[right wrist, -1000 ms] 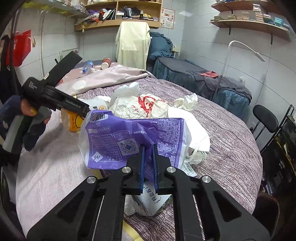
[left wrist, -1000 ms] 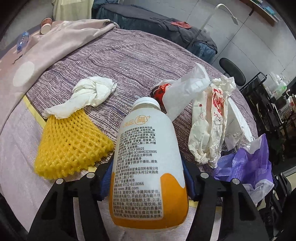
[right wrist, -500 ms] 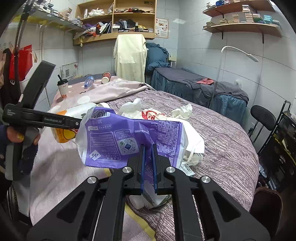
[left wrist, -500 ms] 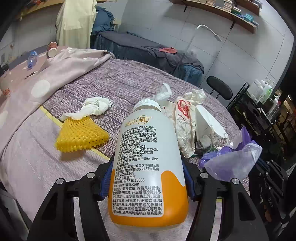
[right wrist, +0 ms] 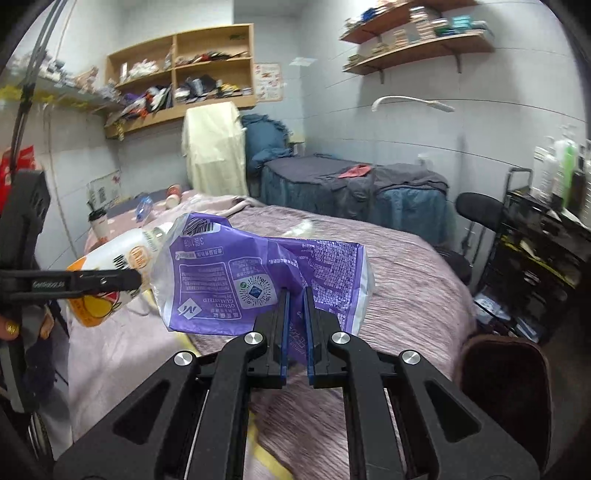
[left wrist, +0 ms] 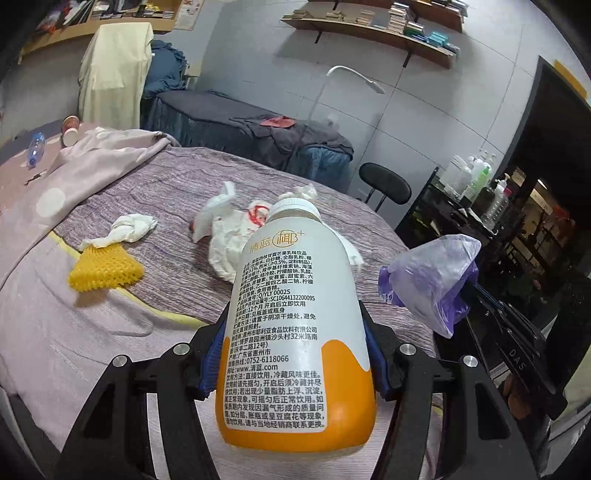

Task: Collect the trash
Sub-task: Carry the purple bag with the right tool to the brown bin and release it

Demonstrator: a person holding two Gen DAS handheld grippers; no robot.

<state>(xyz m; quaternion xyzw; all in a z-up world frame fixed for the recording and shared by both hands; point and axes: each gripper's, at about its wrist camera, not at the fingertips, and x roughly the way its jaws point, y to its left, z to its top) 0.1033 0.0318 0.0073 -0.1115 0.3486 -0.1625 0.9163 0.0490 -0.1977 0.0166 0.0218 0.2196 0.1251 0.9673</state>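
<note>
Left wrist view: the left gripper (left wrist: 293, 354) is clamped partway open on one white-and-orange drink bottle (left wrist: 295, 321), its blue pads pressing both sides of the body. The bottle's long axis runs up the middle of the frame, its white cap at the far end pointing away from the camera toward the centre, its orange base nearest the lens. At the right of the frame one purple plastic bag (left wrist: 434, 278) hangs from the right gripper (left wrist: 476, 291), clear of the bed.

In the right wrist view that gripper (right wrist: 294, 314) is closed nearly flat on the bag's (right wrist: 258, 280) lower edge, and the bag spreads sideways across the centre; the bottle (right wrist: 114, 266) shows at the left, cap toward the bag.

On the bed (left wrist: 155, 184), which wears a striped purple cover, lie one yellow foam net (left wrist: 105, 267), one knotted white tissue (left wrist: 129, 230) touching it, and one crumpled white bag with red print (left wrist: 232, 236). A pink blanket (left wrist: 66, 177) lies at the left. Beyond are a dark-covered bed (left wrist: 236, 122), a black stool (left wrist: 384, 182) and wall shelves (left wrist: 373, 26).
</note>
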